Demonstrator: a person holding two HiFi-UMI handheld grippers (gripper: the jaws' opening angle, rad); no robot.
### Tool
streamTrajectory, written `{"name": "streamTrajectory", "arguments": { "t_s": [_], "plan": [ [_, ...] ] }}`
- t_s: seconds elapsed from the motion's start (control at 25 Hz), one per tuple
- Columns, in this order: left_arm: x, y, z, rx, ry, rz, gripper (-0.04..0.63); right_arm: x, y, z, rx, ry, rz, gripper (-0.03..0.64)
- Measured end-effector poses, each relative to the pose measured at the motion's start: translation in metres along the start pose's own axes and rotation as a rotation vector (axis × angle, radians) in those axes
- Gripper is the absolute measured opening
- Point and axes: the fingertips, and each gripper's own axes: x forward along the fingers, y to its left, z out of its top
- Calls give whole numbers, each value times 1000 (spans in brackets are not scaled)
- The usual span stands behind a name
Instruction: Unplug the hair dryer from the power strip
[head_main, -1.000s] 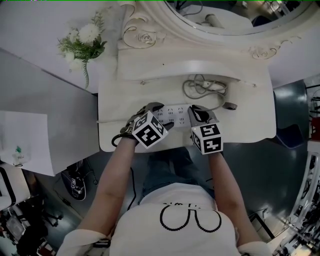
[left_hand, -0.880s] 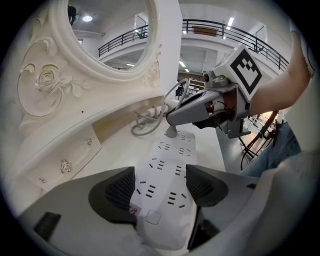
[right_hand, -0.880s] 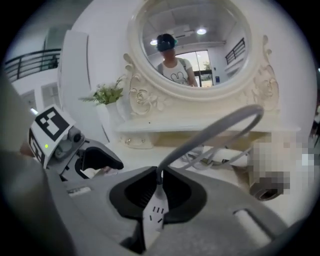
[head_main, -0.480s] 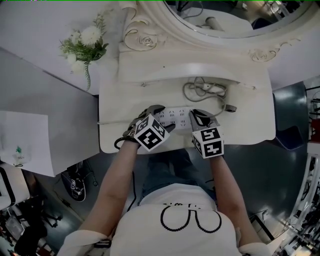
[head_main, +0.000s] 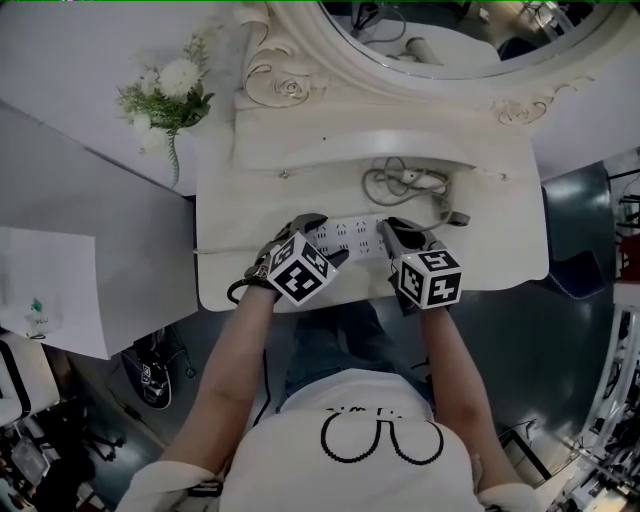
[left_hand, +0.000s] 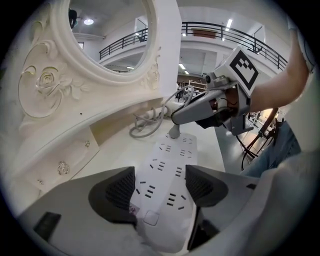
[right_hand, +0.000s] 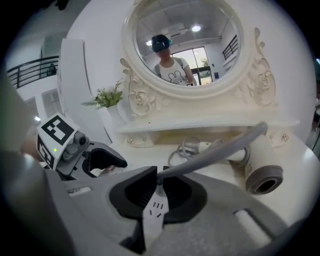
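The left tongs (left_hand: 161, 186) clamp the near end of the power strip (left_hand: 172, 160), whose long axis runs away from them on the desk (left_hand: 115, 156). At its far end the right tongs (right_hand: 159, 185) are closed on the plug (left_hand: 174, 131), seemingly not yet out; the hair dryer (right_hand: 255, 171) lies beyond.

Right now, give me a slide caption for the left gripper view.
Left tool clamps the white plastic power strip while the right tool grips the grey plug.

The white power strip (left_hand: 167, 192) lies flat near me. The grey plug (left_hand: 174, 131) sits in its right end. The white hair dryer (right_hand: 252, 167) lies on its side farther back.
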Motion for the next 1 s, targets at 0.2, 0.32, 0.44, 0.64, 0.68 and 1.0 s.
{"name": "streamTrajectory", "arguments": {
  "t_s": [0.2, 0.32, 0.44, 0.64, 0.68, 1.0],
  "plan": [
    [-1, -6, -1, 41, 37, -34, 313, -12, 18, 1, -232, 42, -30, 37],
    [1, -6, -1, 44, 48, -34, 313, -12, 32, 42, -279, -61, 11, 37],
    [1, -6, -1, 41, 53, -32, 313, -15, 27, 73, -189, -114, 36, 38],
    [-1, -7, -1, 34, 58, -29, 313, -38, -9, 85, 57, -182, 39, 40],
    [-1, -7, -1, 32, 59, -26, 313, -43, -18, 82, 129, -186, 47, 40],
    [-1, -7, -2, 18, 64, -13, 313, -76, -90, 13, 480, -97, 14, 41]
  ]
}}
